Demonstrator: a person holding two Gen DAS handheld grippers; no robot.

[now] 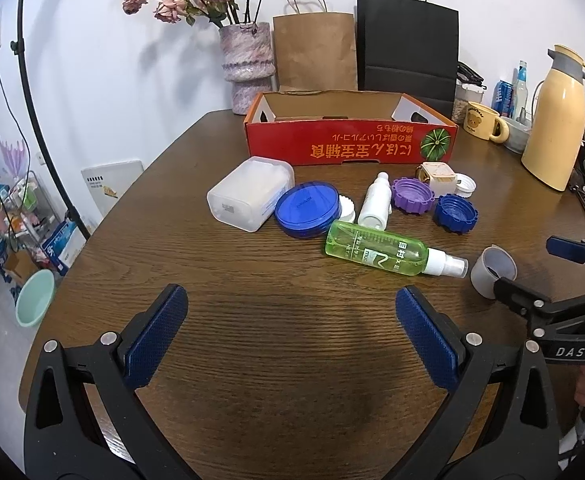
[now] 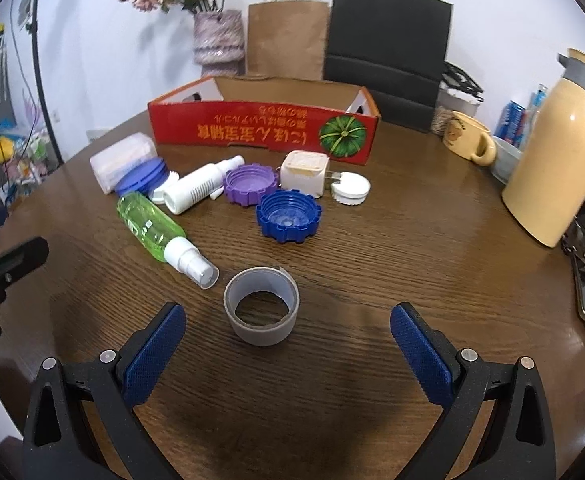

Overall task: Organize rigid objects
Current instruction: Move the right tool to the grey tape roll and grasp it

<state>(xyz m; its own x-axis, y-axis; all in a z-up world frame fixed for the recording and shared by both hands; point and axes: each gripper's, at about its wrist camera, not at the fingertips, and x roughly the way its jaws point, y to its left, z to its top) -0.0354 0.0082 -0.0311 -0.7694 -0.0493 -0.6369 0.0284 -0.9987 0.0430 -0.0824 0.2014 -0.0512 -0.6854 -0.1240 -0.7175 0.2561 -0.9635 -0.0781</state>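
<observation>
A red cardboard box stands open and empty at the back of the wooden table. In front of it lie a green spray bottle, a white bottle, a clear plastic box, a blue round lid, purple cap, blue cap, white charger and a grey tape roll. My left gripper is open and empty above bare table. My right gripper is open, with the tape roll just ahead between its fingers.
A yellow thermos, a mug, cans and cables sit at the right. A flower vase, a brown bag and a black bag stand behind the box. The table's left edge drops to cluttered floor.
</observation>
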